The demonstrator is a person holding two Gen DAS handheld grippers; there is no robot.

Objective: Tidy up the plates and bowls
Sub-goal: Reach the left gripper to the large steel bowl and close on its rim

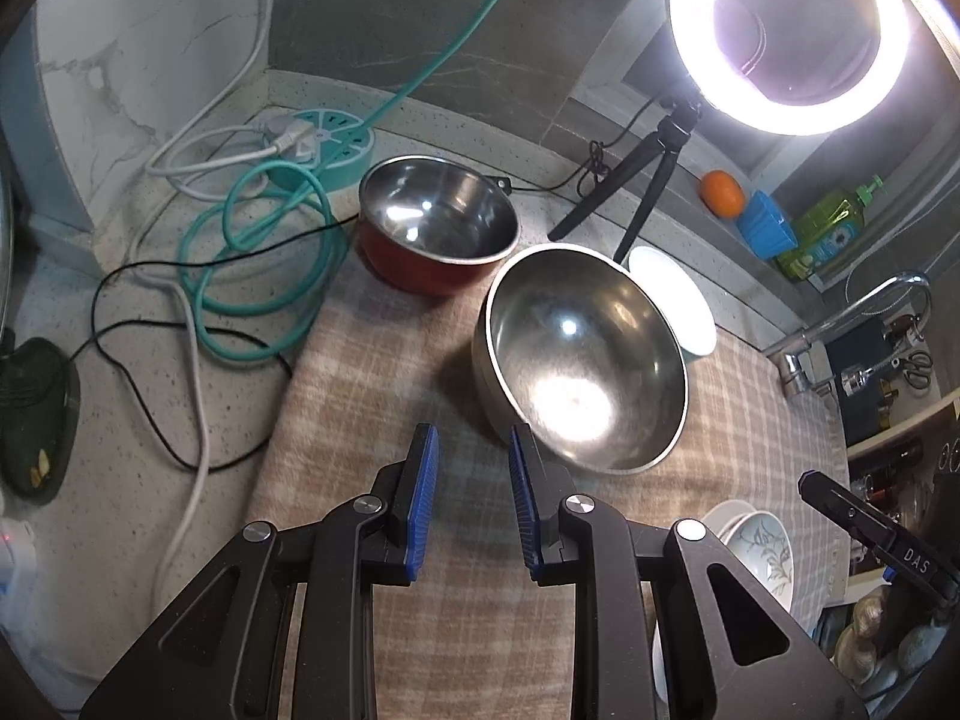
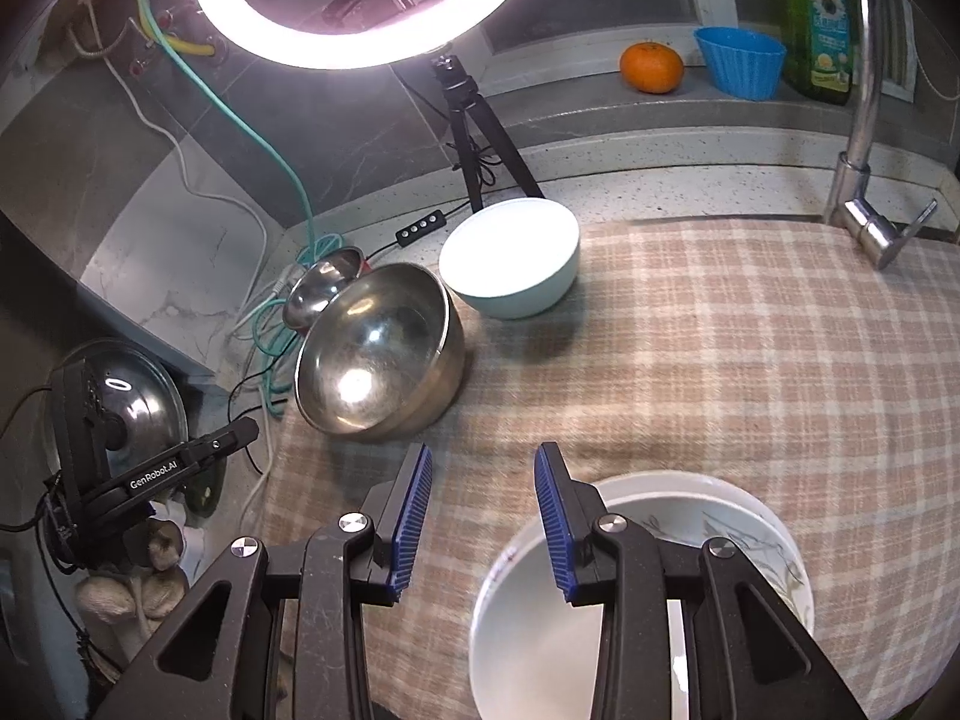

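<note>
A: Left wrist view: left gripper (image 1: 473,450) has its jaws partly apart, nothing between the blue pads (image 1: 420,504), only checked cloth (image 1: 360,360) under the gap. Steel bowl (image 1: 579,357) sits on the cloth just beyond the tips, tilted toward the camera. Can't tell if the right pad touches its rim.

B: Other bowls relative to the steel bowl?

A: Red bowl (image 1: 438,228) behind it to the left, at the cloth's edge, apart from it. Pale bowl (image 1: 675,300) right behind it on the right, partly hidden. Plates (image 1: 756,552) near-right of it, stacked, patterned one showing.

B: Right side?

A: Right wrist view: right gripper (image 2: 483,462) also part open and empty. Its right finger overlaps the plates (image 2: 780,540) below; contact unclear. Steel bowl (image 2: 381,354) is up-left of the tips, well clear. Pale bowl (image 2: 510,261) just behind the steel bowl, upright. Red bowl (image 2: 324,291) peeks out behind the steel bowl's left rim.

B: Anything else?

A: Ring light (image 2: 360,6) on a tripod (image 2: 480,138) behind the bowls.
</note>
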